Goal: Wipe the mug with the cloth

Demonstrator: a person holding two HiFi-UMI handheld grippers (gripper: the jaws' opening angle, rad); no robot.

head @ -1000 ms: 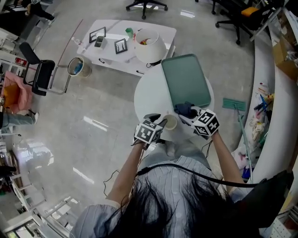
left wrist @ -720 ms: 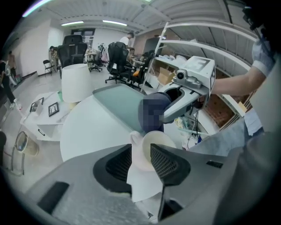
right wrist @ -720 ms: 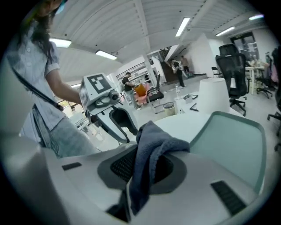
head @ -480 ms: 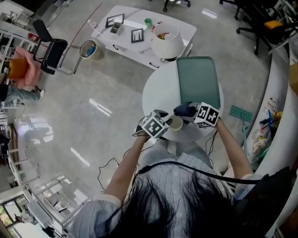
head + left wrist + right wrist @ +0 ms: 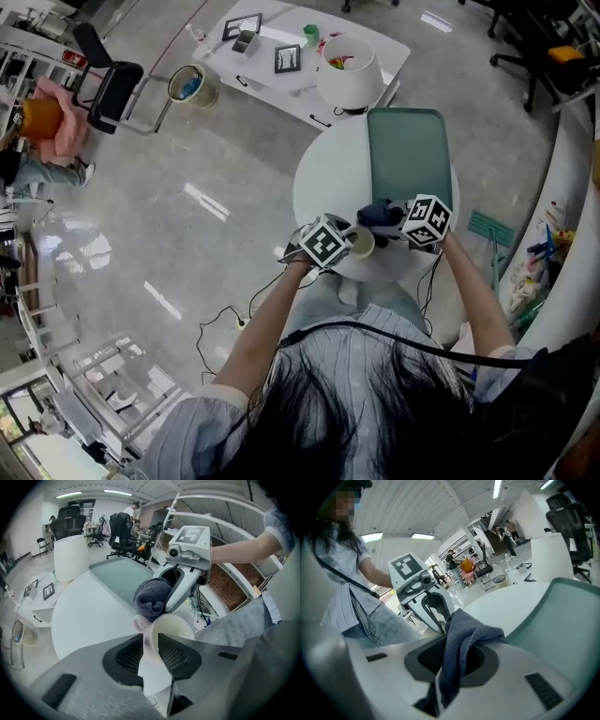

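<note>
Left hand-held gripper [image 5: 151, 644], jaws just closing, pinches the mug [image 5: 174, 625] by its wall at the counter's [image 5: 328, 183] near edge. Right hand-held gripper [image 5: 451, 662] clamps the cloth [image 5: 461, 637], bunched at the mug's rim. Mug judged stiff, slick, breakable; cloth soft, limp.

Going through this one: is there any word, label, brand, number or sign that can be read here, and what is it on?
No readable text in any view.
Left marker cube: black-and-white square pattern only, no letters.
Right marker cube: pattern only.
Picture frames at the top of the head view: too small to read.
Mug and cloth: no print shows.
</note>
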